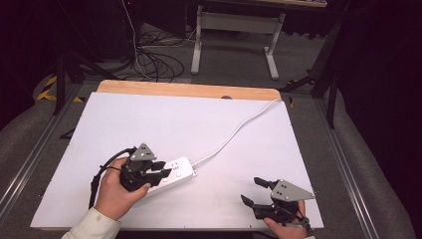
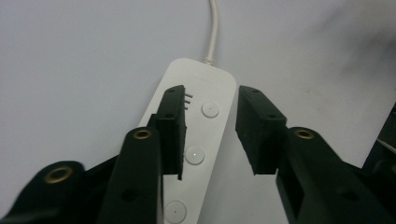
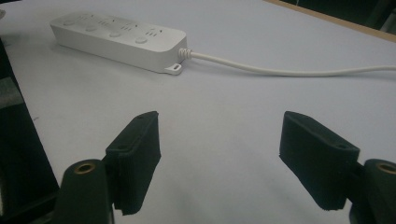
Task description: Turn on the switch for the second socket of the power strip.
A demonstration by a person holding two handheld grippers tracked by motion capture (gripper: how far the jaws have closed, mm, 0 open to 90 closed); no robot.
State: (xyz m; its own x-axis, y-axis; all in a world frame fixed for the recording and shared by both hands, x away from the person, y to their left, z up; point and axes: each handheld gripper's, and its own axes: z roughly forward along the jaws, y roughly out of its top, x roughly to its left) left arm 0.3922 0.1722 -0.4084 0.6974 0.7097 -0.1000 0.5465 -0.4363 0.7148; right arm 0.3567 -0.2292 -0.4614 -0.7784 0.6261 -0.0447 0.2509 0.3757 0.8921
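A white power strip (image 1: pixel 178 171) lies on the white table top (image 1: pixel 149 119), its white cable (image 1: pixel 234 132) running to the far right edge. My left gripper (image 1: pixel 161 169) hovers over the strip's near end, jaws apart and gripping nothing. In the left gripper view the strip (image 2: pixel 205 116) with its round buttons lies below the left gripper (image 2: pixel 210 107), partly under the left jaw. My right gripper (image 1: pixel 252 190) rests at the table's front right, open and empty. The right gripper view looks past the right gripper (image 3: pixel 219 126) to the strip (image 3: pixel 116 39) and cable (image 3: pixel 280 70).
A wooden strip (image 1: pixel 189 89) borders the table's far edge. Metal rails run along both sides. Beyond the table, loose black cables (image 1: pixel 154 59) lie on the floor beside a grey desk frame (image 1: pixel 234 30).
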